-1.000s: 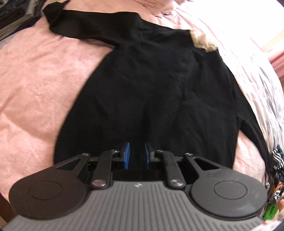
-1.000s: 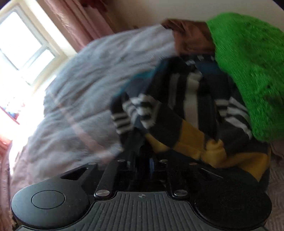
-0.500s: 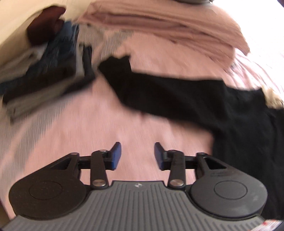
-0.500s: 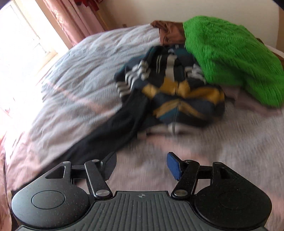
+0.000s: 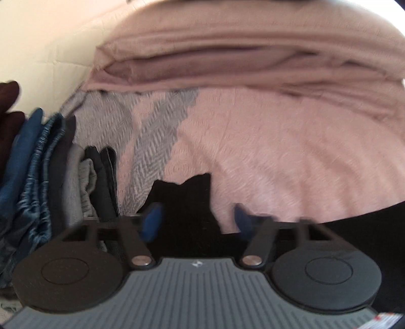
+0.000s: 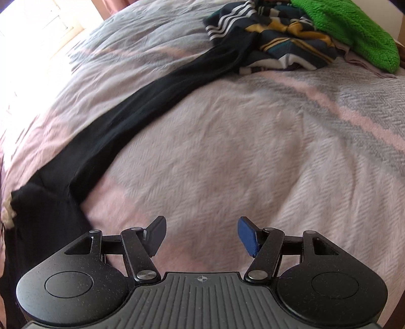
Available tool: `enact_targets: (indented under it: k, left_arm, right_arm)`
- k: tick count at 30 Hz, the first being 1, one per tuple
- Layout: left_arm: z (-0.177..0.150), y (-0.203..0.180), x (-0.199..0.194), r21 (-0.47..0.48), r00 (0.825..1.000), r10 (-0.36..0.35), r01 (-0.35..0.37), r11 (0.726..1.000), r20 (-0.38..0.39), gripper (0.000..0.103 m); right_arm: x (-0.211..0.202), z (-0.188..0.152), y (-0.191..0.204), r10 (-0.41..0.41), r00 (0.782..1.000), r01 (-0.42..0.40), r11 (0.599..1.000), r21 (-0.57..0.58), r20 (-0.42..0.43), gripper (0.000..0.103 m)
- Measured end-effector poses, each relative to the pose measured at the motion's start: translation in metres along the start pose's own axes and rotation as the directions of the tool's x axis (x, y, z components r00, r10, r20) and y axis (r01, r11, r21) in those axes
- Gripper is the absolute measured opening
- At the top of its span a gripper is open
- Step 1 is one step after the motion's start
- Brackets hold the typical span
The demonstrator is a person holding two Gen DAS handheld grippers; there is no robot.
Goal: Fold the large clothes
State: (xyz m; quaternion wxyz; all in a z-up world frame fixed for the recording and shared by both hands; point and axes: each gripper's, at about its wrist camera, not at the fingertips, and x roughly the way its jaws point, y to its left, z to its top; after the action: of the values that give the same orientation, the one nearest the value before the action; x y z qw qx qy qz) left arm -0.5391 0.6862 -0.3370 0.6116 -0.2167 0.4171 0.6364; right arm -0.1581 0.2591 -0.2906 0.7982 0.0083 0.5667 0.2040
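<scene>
A black long-sleeved garment lies spread on a pink and grey bedspread (image 6: 227, 141). In the left wrist view the cuff end of one black sleeve (image 5: 187, 200) lies between the wide-apart fingers of my left gripper (image 5: 197, 220), which is open. In the right wrist view the other black sleeve (image 6: 152, 101) runs diagonally from the garment's body at the lower left up to the far pile of clothes. My right gripper (image 6: 201, 235) stands open over bare bedspread to the right of that sleeve, with nothing between its fingers.
A stack of folded blue, grey and dark clothes (image 5: 50, 182) stands at the left. A folded pink blanket (image 5: 240, 58) lies across the back. A striped navy and yellow garment (image 6: 276, 40) and a green knit (image 6: 354, 27) are heaped at the far right. A bright window (image 6: 38, 22) is at the left.
Both grippers went from shut to open. The left one swung left from the garment's body to the sleeve cuff. The right one drew back from the striped pile along the other sleeve.
</scene>
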Motion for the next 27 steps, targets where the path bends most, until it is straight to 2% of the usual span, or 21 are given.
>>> enact_targets:
  k: [1,2,4,6,8,9,10,11,14,16,18,19,20,21,22,24,26,27]
  left_arm:
    - [-0.003,0.005,-0.002,-0.006,1.000,-0.006,0.006,1.000,0.006,0.007]
    - [-0.008,0.014,-0.011,-0.038,0.998,0.003,-0.001,0.999,0.064,0.006]
    - [-0.027,0.036,-0.039,-0.117,0.983,0.010,0.012,0.993,0.184,0.006]
    - [-0.055,0.057,-0.063,-0.194,0.967,0.074,-0.026,0.981,0.245,0.008]
    - [-0.083,0.072,-0.072,-0.246,0.966,0.168,-0.116,0.962,0.199,0.011]
    - [-0.096,0.078,-0.074,-0.249,0.973,0.158,-0.113,0.962,0.169,0.013]
    - [-0.108,0.081,-0.075,-0.247,0.980,0.157,-0.123,0.961,0.124,0.018]
    - [-0.119,0.083,-0.077,-0.245,0.979,0.184,-0.159,0.956,0.085,0.027]
    - [-0.144,0.085,-0.091,-0.295,0.976,0.220,-0.211,0.932,-0.003,0.028]
    - [-0.152,0.078,-0.108,-0.330,0.987,0.163,-0.155,0.931,-0.003,0.028]
    - [-0.154,0.054,-0.130,-0.279,0.998,0.049,-0.039,0.960,0.029,0.028]
    - [-0.153,0.036,-0.142,-0.234,0.998,-0.027,0.039,0.972,0.052,0.028]
    - [-0.153,0.016,-0.154,-0.185,0.990,-0.121,0.132,0.974,0.069,0.028]
    - [-0.153,-0.005,-0.166,-0.134,0.972,-0.221,0.230,0.964,0.078,0.028]
    - [-0.154,-0.028,-0.177,-0.083,0.946,-0.314,0.321,0.944,0.081,0.029]
    - [-0.160,-0.072,-0.198,0.032,0.875,-0.478,0.477,0.878,0.076,0.030]
    - [-0.173,-0.114,-0.218,0.135,0.823,-0.566,0.555,0.821,0.053,0.031]
    - [-0.182,-0.132,-0.224,0.176,0.795,-0.606,0.594,0.785,0.015,0.031]
  right_arm:
    - [0.001,-0.003,0.005,0.001,1.000,-0.001,1.000,-0.003,-0.005,0.060]
    - [0.001,-0.005,0.010,0.006,1.000,-0.006,1.000,-0.007,-0.007,0.060]
    - [0.002,-0.007,0.021,0.018,1.000,-0.018,1.000,-0.024,-0.011,0.060]
    - [0.006,-0.007,0.031,0.024,1.000,-0.024,0.999,-0.034,-0.015,0.060]
    - [0.013,-0.009,0.040,0.036,0.999,-0.036,0.999,-0.034,-0.023,0.060]
    - [0.016,-0.010,0.045,0.037,0.999,-0.038,0.998,-0.039,-0.026,0.060]
    - [0.019,-0.011,0.050,0.039,0.999,-0.041,0.998,-0.051,-0.028,0.060]
    - [0.020,-0.014,0.056,0.042,0.999,-0.044,0.997,-0.067,-0.028,0.060]
    - [0.016,-0.022,0.072,0.064,0.998,-0.066,0.989,-0.130,-0.020,0.060]
    - [0.008,-0.027,0.087,0.069,0.998,-0.068,0.976,-0.208,0.000,0.060]
    - [-0.001,-0.034,0.107,0.093,0.995,-0.077,0.938,-0.339,0.031,0.060]
    - [-0.005,-0.040,0.120,0.109,0.993,-0.080,0.905,-0.418,0.045,0.060]
    - [-0.009,-0.047,0.133,0.131,0.990,-0.086,0.861,-0.502,0.056,0.060]
    - [-0.012,-0.055,0.146,0.154,0.986,-0.090,0.809,-0.581,0.061,0.060]
    - [-0.015,-0.064,0.157,0.177,0.983,-0.098,0.757,-0.646,0.059,0.060]
    - [-0.017,-0.081,0.172,0.229,0.973,-0.140,0.671,-0.728,0.024,0.060]
    - [-0.015,-0.101,0.176,0.255,0.967,-0.185,0.621,-0.762,-0.027,0.060]
    - [-0.013,-0.110,0.172,0.260,0.964,-0.209,0.604,-0.769,-0.058,0.060]
